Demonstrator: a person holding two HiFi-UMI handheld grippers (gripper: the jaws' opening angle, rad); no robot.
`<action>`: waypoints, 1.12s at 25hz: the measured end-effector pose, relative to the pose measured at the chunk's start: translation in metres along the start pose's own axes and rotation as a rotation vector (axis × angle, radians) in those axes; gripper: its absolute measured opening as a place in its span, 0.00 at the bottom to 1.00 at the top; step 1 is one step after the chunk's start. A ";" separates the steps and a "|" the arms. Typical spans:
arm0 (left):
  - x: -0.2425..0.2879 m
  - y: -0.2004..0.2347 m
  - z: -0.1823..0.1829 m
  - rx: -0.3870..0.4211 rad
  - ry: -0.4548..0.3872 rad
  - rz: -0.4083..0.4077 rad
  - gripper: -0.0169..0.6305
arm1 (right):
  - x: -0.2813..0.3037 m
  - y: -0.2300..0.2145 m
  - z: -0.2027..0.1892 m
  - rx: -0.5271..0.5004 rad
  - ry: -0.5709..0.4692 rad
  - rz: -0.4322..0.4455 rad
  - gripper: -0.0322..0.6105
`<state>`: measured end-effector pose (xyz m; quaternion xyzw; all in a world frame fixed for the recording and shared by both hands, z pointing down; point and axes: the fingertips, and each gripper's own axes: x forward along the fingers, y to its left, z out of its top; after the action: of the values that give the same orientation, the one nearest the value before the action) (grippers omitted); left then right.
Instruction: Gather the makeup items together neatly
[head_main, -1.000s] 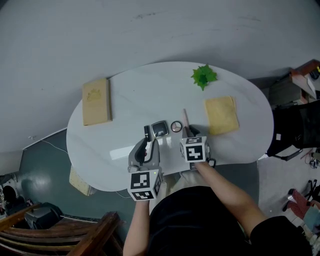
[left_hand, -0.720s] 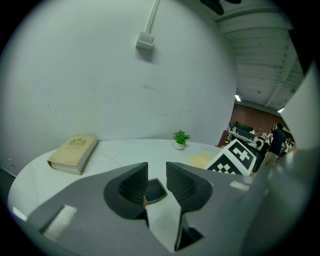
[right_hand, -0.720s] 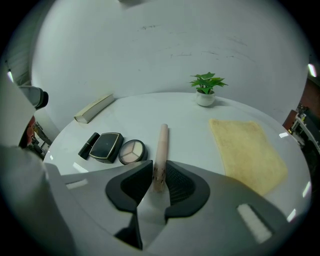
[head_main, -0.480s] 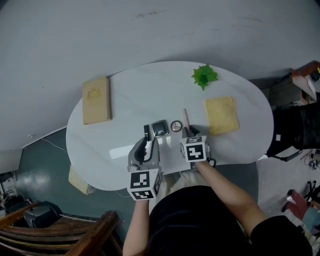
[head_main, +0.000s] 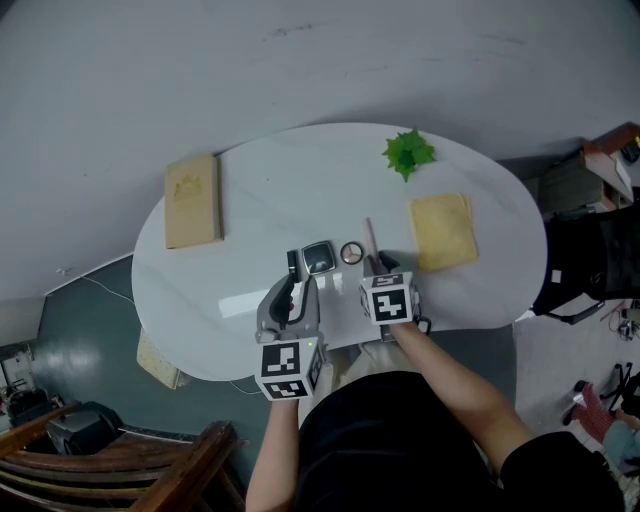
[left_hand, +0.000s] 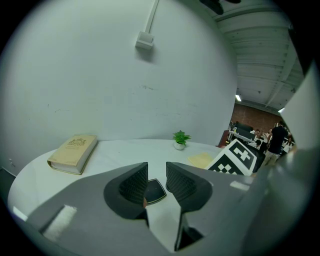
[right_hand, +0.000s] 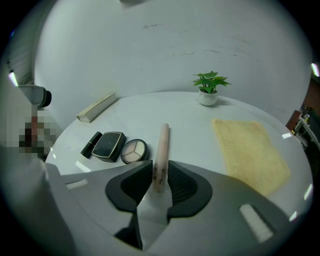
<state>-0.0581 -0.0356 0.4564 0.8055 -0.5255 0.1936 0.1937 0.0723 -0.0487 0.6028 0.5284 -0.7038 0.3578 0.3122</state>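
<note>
On the white table a black lipstick, a square black compact and a round compact lie in a row. A pink tube lies just right of them, pointing away from me. My right gripper is shut on the tube's near end; in the right gripper view the tube runs out from between the pads of this gripper. My left gripper hovers just in front of the black compact, open, with nothing between its pads.
A tan book lies at the table's left end. A small green plant stands at the far edge, and a yellow cloth lies right of the tube. A wooden chair stands below left of the table.
</note>
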 end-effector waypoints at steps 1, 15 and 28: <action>0.000 0.000 0.000 0.000 0.000 0.001 0.20 | 0.000 0.000 0.000 0.000 0.000 0.001 0.17; -0.004 -0.002 0.002 0.000 -0.011 0.020 0.20 | -0.004 -0.002 0.001 -0.002 -0.014 0.020 0.19; -0.016 0.002 -0.003 -0.002 -0.024 0.011 0.20 | -0.032 0.008 0.020 -0.051 -0.105 0.040 0.19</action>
<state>-0.0666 -0.0229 0.4509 0.8045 -0.5326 0.1845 0.1871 0.0712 -0.0470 0.5645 0.5241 -0.7384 0.3178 0.2811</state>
